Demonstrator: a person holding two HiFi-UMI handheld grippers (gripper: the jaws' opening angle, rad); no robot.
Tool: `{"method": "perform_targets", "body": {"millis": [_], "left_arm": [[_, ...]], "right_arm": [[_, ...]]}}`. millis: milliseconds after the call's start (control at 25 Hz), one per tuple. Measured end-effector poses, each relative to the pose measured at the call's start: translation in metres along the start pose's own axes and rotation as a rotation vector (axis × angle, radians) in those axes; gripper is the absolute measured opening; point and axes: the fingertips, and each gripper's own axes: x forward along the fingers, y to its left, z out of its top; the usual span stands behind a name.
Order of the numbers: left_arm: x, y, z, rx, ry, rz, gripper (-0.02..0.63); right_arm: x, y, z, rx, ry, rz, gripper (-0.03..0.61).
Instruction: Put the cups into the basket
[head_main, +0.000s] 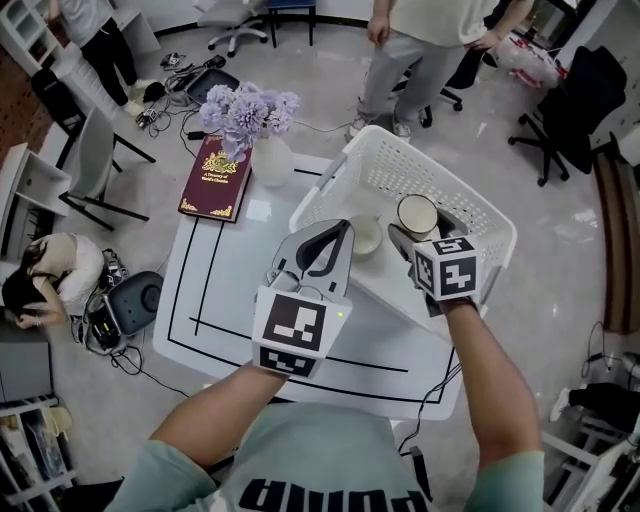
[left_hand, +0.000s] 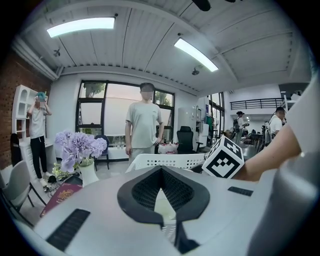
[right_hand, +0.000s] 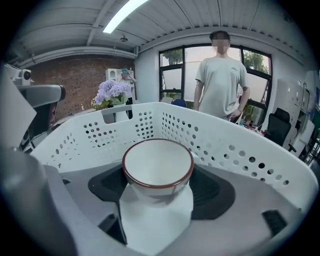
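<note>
Right tool (right_hand: 159, 186) clenches brown-rimmed cup (right_hand: 157, 162), basket (right_hand: 240, 150) wall near at 12; left tool (left_hand: 161, 172) pinches mostly hidden cream cup (left_hand: 162, 206).

Right of centre, a white basket (head_main: 400, 150) on a white table (head_main: 250, 300) frames a pale cup (head_main: 367, 238) beside the left gripper (head_main: 340, 230) and a brown-rimmed cup (head_main: 417, 213) at the tips of the right gripper (head_main: 425, 237).

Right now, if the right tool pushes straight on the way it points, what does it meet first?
Probably the far wall of the white perforated plastic basket. The right tool is shut on a white brown-rimmed cup, so the cup would touch that wall first; depth is unclear.
</note>
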Motion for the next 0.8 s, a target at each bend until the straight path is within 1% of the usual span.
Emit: {"method": "perform_targets", "body": {"millis": [280,480,800], "left_arm": [[0.006,0.000,0.001,-0.018,0.004,-0.020,0.005],[0.011,0.003,-0.003,-0.025,0.017,-0.028,0.005],[0.022,0.005,-0.011,-0.026,0.080,-0.029,0.005]], "right_arm": [[0.017,-0.003,-0.016,0.011,0.072,-0.002,0.376],[0.027,-0.005,-0.034,0.041,0.132,-0.004,0.376],[0.034,-0.003,-0.052,0.049,0.201,-0.001,0.376]]}}
